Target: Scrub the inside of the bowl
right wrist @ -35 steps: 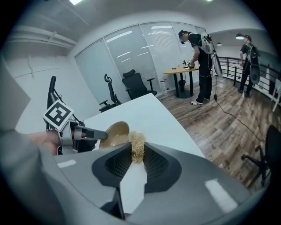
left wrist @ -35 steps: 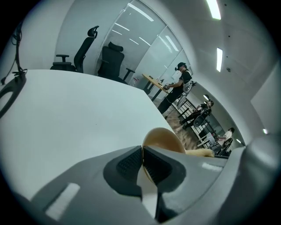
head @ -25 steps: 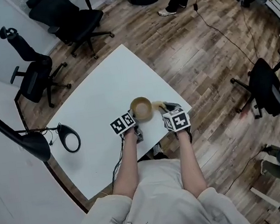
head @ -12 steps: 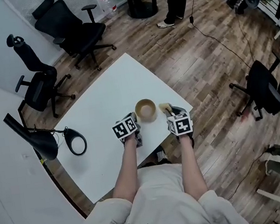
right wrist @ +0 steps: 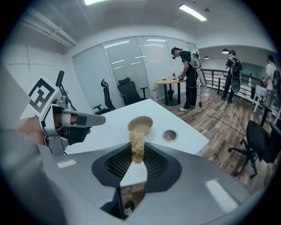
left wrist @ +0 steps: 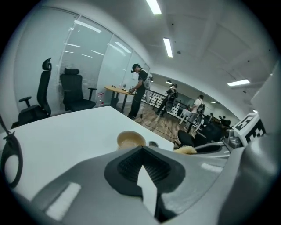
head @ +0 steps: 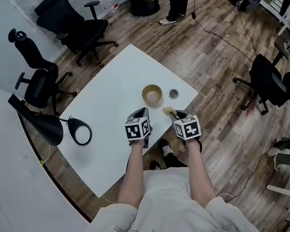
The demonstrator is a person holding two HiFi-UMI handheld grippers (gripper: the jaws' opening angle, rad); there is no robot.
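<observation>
Looking down, you have the white table [head: 106, 99] filling the middle of the head view, set cornerwise on a wood floor [head: 216, 50]. Two black office chairs [head: 71, 21] stand off its far left side, and another chair [head: 268, 83] stands well apart on the right. On the table's left part sits a black desk lamp [head: 43, 126] with a black ring [head: 80, 133] just beside it.

Your left gripper [head: 143, 111] hovers over the near part of the table. Its own view shows the jaws together with nothing between them [left wrist: 142, 176]. Your right gripper [head: 172, 113] is just beside it at the table's near right edge, the two well clear of each other. Its jaws are clamped on a tan fibrous scrubber [right wrist: 138, 147], which sticks out past the pads.

The bowl [head: 152, 94] stands upright on the table near the far right corner, beyond both grippers and touching neither. From the left gripper view it sits straight ahead [left wrist: 131, 139]. From the right gripper view it lies directly behind the scrubber's tip [right wrist: 140, 124], with its tan inside facing up. The scrubber [head: 168, 111] is short of the bowl and not in it.

A small round cap [head: 173, 93] lies flat in the table just to the right of the bowl, near it but apart.
</observation>
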